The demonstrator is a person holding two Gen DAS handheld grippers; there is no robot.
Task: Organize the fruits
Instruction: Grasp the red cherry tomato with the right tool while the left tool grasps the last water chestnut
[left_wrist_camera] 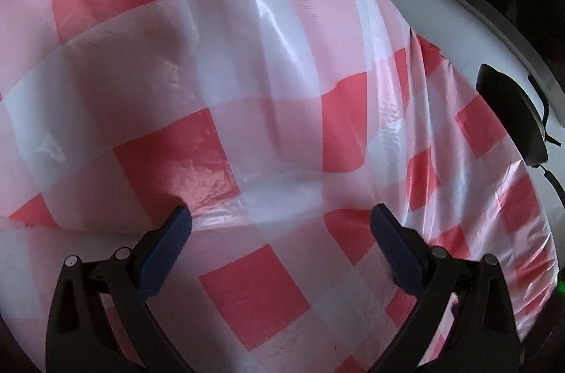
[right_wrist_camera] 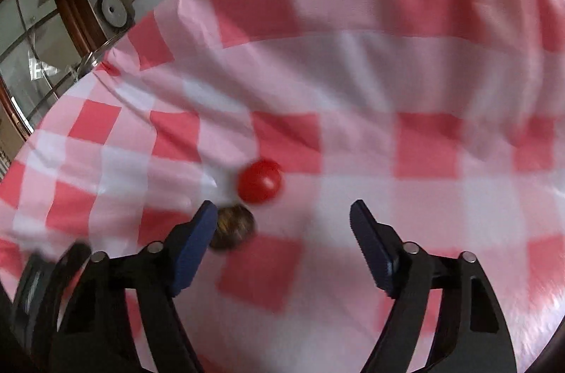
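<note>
The right tool (right_wrist_camera: 282, 217) is spread wide and holds nothing, low over the red-and-white checked cloth (right_wrist_camera: 353, 73) that covers the desk. Just beside its left finger (right_wrist_camera: 197, 232), low and left of centre in the right wrist view, lies a small brown fruit (right_wrist_camera: 233, 228), partly hidden by that finger; a round red fruit (right_wrist_camera: 260, 181) sits just above it, close to it or touching. The view is blurred, so judge the gap with care. To do this step well, centre the jaws on one fruit only, come down straight, and close gently, since a round fruit may roll on slick, wrinkled cloth. The left tool (left_wrist_camera: 280, 217) is also spread and empty, over bare cloth with no fruit in its view.
</note>
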